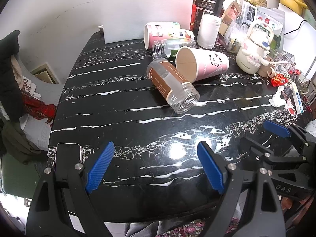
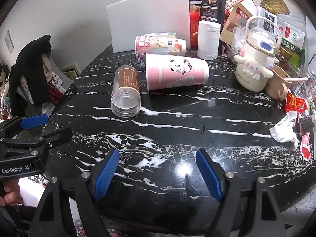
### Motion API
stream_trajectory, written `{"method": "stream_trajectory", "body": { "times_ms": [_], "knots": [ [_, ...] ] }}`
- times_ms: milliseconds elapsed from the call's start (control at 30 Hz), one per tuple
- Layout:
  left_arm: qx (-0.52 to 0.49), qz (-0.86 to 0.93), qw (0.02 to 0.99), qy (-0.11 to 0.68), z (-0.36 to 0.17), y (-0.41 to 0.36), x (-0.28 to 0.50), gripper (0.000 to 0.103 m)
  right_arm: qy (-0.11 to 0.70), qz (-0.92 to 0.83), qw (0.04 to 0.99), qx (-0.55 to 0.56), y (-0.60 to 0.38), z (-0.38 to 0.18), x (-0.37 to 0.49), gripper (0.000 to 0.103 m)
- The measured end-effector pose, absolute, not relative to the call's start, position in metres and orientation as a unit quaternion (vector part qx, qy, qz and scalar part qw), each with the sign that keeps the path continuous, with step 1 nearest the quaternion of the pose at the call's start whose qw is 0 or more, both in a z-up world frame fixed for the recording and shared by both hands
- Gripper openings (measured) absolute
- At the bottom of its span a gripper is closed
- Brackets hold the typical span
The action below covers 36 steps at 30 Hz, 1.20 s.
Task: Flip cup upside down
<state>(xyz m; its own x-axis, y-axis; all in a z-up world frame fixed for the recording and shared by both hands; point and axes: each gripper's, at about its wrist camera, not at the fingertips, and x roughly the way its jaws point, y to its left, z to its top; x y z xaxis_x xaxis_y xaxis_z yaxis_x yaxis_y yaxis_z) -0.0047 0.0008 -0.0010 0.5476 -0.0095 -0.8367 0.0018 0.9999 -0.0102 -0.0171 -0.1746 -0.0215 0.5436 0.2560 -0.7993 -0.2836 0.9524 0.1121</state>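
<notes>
The black marble table [image 2: 227, 106] is strewn with clutter. A pink panda cup [image 2: 177, 72] is laid on its side mid-table, well beyond the left gripper [image 1: 155, 165] and right gripper [image 2: 158, 173], both spread apart and holding nothing, beside a clear jar [image 2: 126, 92].

A white paper roll [image 2: 209, 39] stands behind a cream cartoon kettle [image 2: 254, 63]; a phone [image 1: 68, 154] lies at the table's [image 1: 122, 118] near edge

Glossy stone, paper and clear plastic in my view.
I see a polished black marble-look table [image 2: 227, 158] throwing glare, a matt pink paper cup [image 2: 176, 72], a transparent plastic jar [image 2: 126, 90], and ribbed blue pads [image 2: 105, 174].
</notes>
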Motion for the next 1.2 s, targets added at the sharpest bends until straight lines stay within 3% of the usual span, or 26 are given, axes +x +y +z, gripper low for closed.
{"method": "stream_trajectory", "body": {
  "times_ms": [1200],
  "knots": [
    [-0.004,-0.002,0.876,0.481,-0.0001,0.0018,-0.0062,0.085,0.455,0.161,0.875,-0.02,-0.1717,-0.0239,-0.0167,0.08]
  ]
}}
